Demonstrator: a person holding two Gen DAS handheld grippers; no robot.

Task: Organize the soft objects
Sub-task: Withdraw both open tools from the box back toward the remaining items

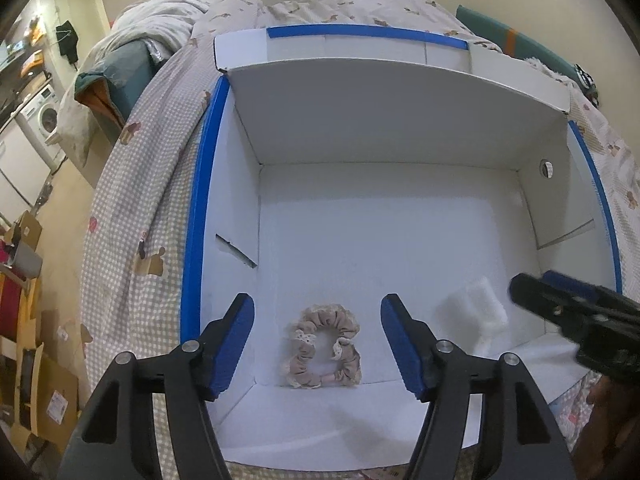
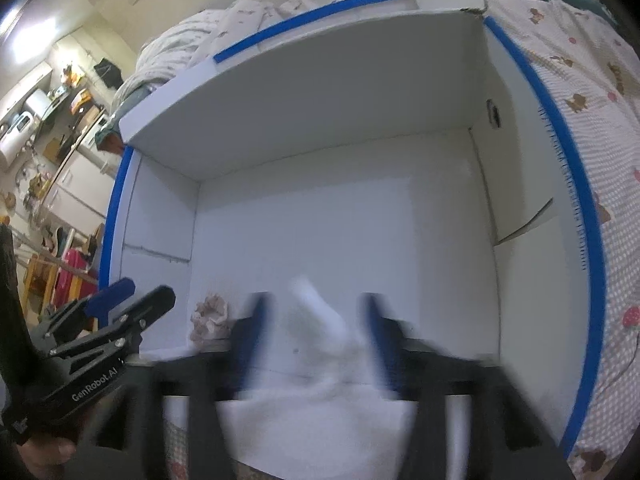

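A beige lace-edged scrunchie (image 1: 324,348) lies on the floor of a white cardboard box (image 1: 400,140) with blue-taped rims, close to the near wall. My left gripper (image 1: 318,344) is open and empty above it, fingers on either side. A white soft sponge-like piece (image 1: 474,312) is blurred in the box's near right part. My right gripper (image 2: 314,340) is open and blurred, with the white piece (image 2: 320,316) between and beyond its fingers, apart from them. The scrunchie (image 2: 210,316) shows to its left. The right gripper (image 1: 556,300) enters the left wrist view from the right.
The box stands on a bed with a checked, bear-print sheet (image 1: 136,216). A crumpled duvet (image 1: 168,20) lies behind the box. A washing machine (image 1: 44,116) and cardboard boxes (image 1: 36,392) stand on the floor to the left.
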